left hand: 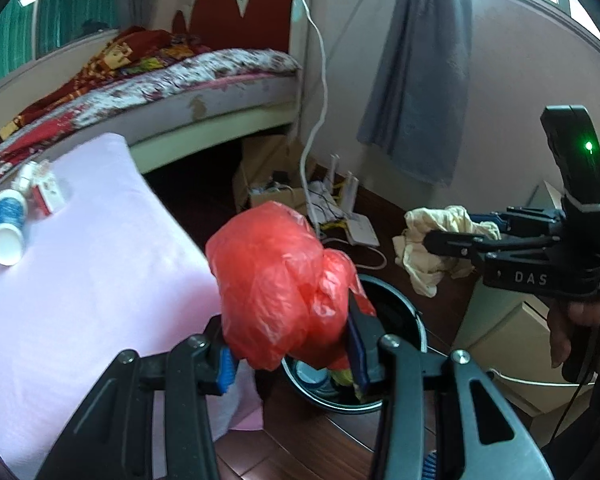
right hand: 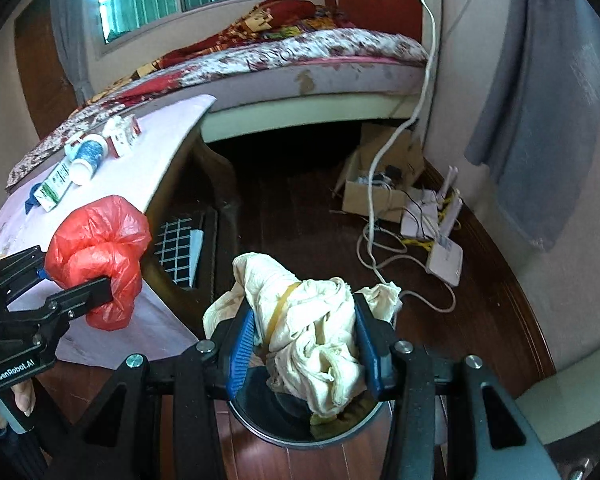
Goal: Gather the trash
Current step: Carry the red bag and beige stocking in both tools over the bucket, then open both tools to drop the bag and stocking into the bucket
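Black linkage arms with blue ribbed pads, nearest the lens in both wrist views. Left gripper: jaws clamped on a crumpled red plastic bag, held above a round dark metal trash bin on the dark wooden floor; the bin sits at six o'clock under both tools and already holds scraps. Right gripper: pads pressed on a wadded cream cloth bundle ringed by a yellow rubber band, directly over the bin's rim.

Bed with floral quilt, twelve o'clock. Pink-covered table, nine o'clock, bearing a blue-and-white tipped cup and a small red-and-white carton. Grey hanging curtain, one o'clock. White routers with trailing cables, three o'clock, beside an open cardboard box.
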A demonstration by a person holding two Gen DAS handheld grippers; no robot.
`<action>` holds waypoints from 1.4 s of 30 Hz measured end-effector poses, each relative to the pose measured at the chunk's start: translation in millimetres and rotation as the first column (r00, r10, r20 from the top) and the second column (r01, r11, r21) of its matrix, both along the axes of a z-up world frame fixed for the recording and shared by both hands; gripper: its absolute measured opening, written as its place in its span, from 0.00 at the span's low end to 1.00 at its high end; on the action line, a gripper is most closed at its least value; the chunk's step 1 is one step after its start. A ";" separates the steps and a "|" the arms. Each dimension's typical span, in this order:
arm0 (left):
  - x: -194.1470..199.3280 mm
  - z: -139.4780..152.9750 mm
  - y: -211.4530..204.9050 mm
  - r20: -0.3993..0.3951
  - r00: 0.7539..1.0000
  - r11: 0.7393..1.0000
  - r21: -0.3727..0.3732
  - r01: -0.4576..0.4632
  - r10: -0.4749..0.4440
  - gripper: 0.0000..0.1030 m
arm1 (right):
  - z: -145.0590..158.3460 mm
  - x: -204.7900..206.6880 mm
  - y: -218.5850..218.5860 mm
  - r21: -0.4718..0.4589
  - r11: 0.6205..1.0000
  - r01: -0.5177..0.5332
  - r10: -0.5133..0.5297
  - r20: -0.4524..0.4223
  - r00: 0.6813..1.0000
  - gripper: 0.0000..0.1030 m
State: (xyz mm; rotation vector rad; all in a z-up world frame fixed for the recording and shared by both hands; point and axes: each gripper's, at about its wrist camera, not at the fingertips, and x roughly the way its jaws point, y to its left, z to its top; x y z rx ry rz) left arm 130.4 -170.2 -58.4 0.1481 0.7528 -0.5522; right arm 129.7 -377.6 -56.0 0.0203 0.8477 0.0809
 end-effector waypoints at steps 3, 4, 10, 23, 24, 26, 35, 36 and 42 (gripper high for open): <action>-1.0 -8.8 -9.2 -0.025 1.000 1.000 0.004 0.011 -0.011 0.44 | -8.1 -4.9 -8.6 -0.003 1.000 0.010 -0.010 -0.021 1.000 0.47; -1.0 -12.2 -10.9 -0.036 0.999 1.000 0.003 0.013 -0.013 0.44 | -12.2 -6.7 -12.6 -0.001 1.000 0.015 -0.015 -0.030 0.999 0.47; -0.6 -30.0 -27.1 -0.098 0.995 0.999 0.003 0.032 -0.032 0.44 | -34.3 -11.2 -26.9 0.013 1.000 0.028 -0.027 -0.079 0.997 0.47; 13.2 -63.0 -50.4 -0.190 0.978 0.995 0.019 0.096 -0.091 0.51 | -74.9 10.4 -20.1 0.025 0.999 -0.034 0.038 -0.188 0.982 0.67; 14.9 -66.8 -51.1 -0.202 0.976 0.996 0.022 0.089 -0.082 0.65 | -79.3 13.1 -19.6 0.008 1.000 -0.027 0.028 -0.205 0.978 0.79; 16.4 -70.9 -48.4 -0.206 0.977 0.998 0.022 0.065 -0.059 0.83 | -84.2 16.5 -24.0 -0.037 0.999 0.019 -0.026 -0.209 0.978 0.99; 17.4 -72.3 -38.0 -0.185 0.983 0.999 0.047 0.009 0.000 0.85 | -73.2 22.8 -46.5 0.012 0.993 0.114 -0.109 -0.194 0.975 0.99; 16.6 -71.1 -36.8 -0.181 0.983 0.999 0.046 0.008 0.001 0.85 | -72.4 22.6 -43.9 0.006 0.994 0.106 -0.103 -0.192 0.976 0.99; 9.8 -59.9 -31.2 -0.153 0.988 0.998 0.055 -0.012 0.020 0.89 | -68.0 18.6 -35.4 -0.025 0.996 0.086 -0.089 -0.187 0.978 0.99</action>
